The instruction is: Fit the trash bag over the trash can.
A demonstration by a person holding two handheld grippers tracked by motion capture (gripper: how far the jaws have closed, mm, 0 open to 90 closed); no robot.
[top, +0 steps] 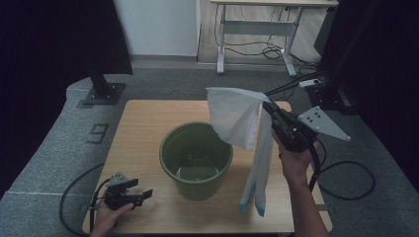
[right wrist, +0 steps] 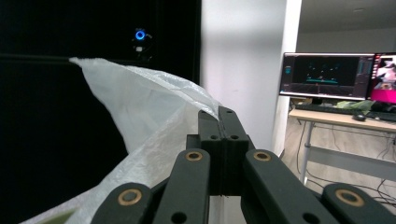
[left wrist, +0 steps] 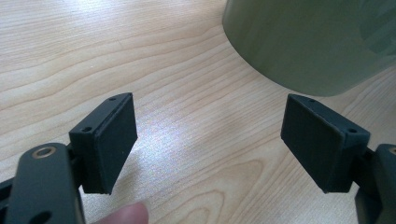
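Note:
A green plastic bin (top: 196,159) stands upright in the middle of the wooden table (top: 143,123), and its wall (left wrist: 308,42) rises just beyond my left jaws. A thin white bin bag (top: 239,123) with blue ends (top: 251,206) hangs in the air to the bin's right, part of it above the rim. My right gripper (top: 267,106) is shut on the bag's upper edge (right wrist: 154,112), its jaws pressed together (right wrist: 219,116). My left gripper (top: 141,190) rests low at the table's front left, open, with bare wood between its pads (left wrist: 210,135).
A desk frame with cables (top: 257,34) stands on the floor beyond the table. A black stand base (top: 104,91) sits at the far left. Black cables (top: 346,182) trail right of the table. Monitors on a desk (right wrist: 336,77) appear in the right gripper view.

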